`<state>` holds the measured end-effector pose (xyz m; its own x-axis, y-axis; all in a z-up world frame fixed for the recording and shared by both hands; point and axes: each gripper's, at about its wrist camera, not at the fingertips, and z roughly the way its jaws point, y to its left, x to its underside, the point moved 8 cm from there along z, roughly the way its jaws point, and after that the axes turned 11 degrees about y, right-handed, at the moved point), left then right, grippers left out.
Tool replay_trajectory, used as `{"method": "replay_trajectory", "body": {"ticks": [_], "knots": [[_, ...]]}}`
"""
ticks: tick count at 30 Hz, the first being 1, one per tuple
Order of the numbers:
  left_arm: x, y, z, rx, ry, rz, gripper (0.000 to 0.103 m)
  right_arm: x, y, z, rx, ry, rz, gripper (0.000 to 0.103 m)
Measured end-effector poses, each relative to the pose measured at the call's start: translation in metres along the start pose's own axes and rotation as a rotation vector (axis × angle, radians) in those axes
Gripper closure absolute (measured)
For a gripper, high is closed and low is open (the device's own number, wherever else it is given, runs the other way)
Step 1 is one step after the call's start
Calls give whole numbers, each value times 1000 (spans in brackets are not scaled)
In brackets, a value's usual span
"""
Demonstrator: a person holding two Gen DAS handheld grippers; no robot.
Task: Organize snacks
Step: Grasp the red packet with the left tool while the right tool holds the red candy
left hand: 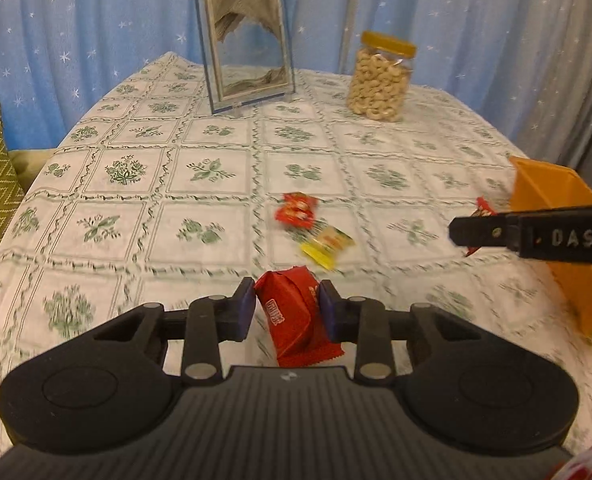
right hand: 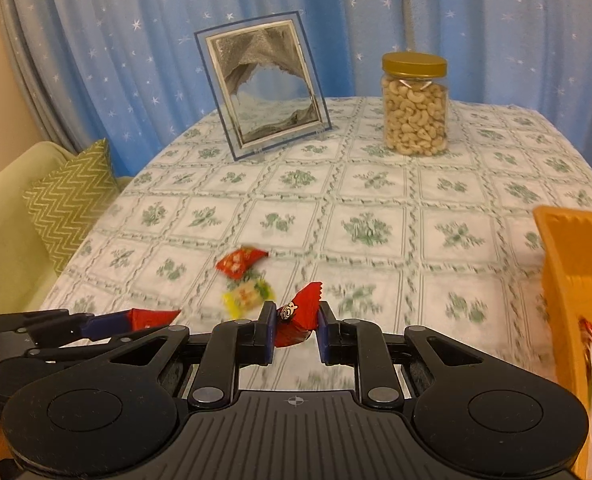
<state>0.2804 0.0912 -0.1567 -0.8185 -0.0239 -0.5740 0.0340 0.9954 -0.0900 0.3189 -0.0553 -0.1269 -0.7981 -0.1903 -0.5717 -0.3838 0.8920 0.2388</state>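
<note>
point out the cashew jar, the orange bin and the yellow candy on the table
cashew jar (right hand: pixel 415 120): right wrist view, on its nut-filled body
orange bin (right hand: pixel 576 248): right wrist view, on its inner wall
yellow candy (left hand: pixel 328 245): left wrist view, on its wrapper's middle

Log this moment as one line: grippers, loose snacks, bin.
left gripper: shut on red packet | right gripper: shut on red candy | table: red snack, yellow snack | orange bin: right

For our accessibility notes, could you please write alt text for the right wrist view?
The right gripper holds a red snack packet above a floral tablecloth. Two loose snacks lie ahead, an orange bin stands at right, and a cashew jar and picture frame stand behind.
</note>
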Motion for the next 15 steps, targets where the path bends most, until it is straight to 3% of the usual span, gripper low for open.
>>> {"method": "replay_trajectory", "body": {"ticks": [6, 15], "knots": [[21, -22, -29, 20, -15, 26, 73, 49, 9, -21, 19, 13, -17, 82], [44, -63, -63, 76, -28, 32, 73, 104, -12, -60, 61, -1, 85, 82]]}}
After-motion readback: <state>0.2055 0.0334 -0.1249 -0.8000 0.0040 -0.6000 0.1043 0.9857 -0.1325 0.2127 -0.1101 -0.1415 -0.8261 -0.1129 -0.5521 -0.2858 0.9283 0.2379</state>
